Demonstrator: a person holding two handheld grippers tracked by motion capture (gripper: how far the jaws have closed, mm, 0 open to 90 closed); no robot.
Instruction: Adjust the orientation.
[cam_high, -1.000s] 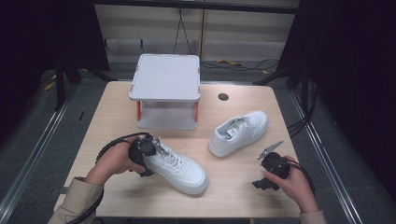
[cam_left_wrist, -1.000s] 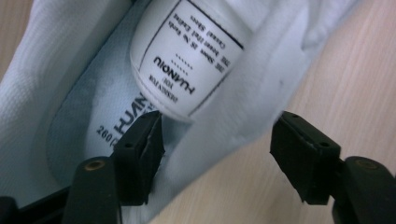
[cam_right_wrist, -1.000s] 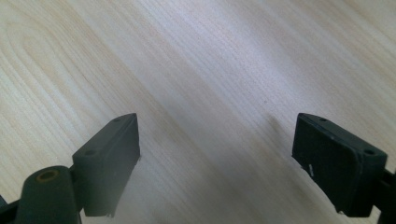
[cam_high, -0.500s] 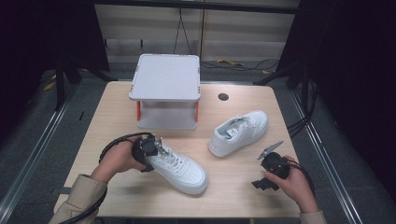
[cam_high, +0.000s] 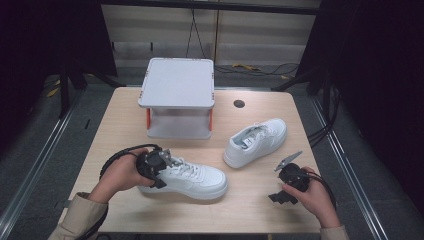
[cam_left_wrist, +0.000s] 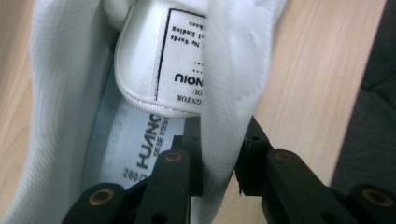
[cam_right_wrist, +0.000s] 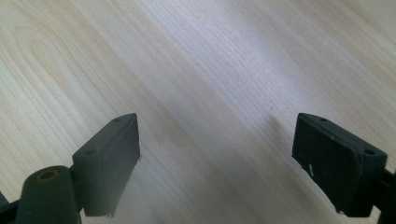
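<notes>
A white sneaker (cam_high: 192, 177) lies on its sole at the table's front left, toe to the right. My left gripper (cam_high: 156, 167) is at its heel. In the left gripper view its jaws have just been closing and now pinch the sneaker's collar wall (cam_left_wrist: 224, 93), one pad (cam_left_wrist: 194, 154) inside above the printed insole, the other outside. A second white sneaker (cam_high: 257, 140) rests right of centre, untouched. My right gripper (cam_high: 286, 181) hovers at the front right, and in its own view the right gripper (cam_right_wrist: 217, 158) stands wide open over bare wood.
A grey two-level stand (cam_high: 177, 82) with orange posts sits at the back centre of the wooden table (cam_high: 250, 210). A small black hole (cam_high: 239, 103) lies to its right. Dark floor and metal rails flank the table.
The left hand has edged slightly in on the near sneaker's heel. The right hand and both sneakers have stayed where they were.
</notes>
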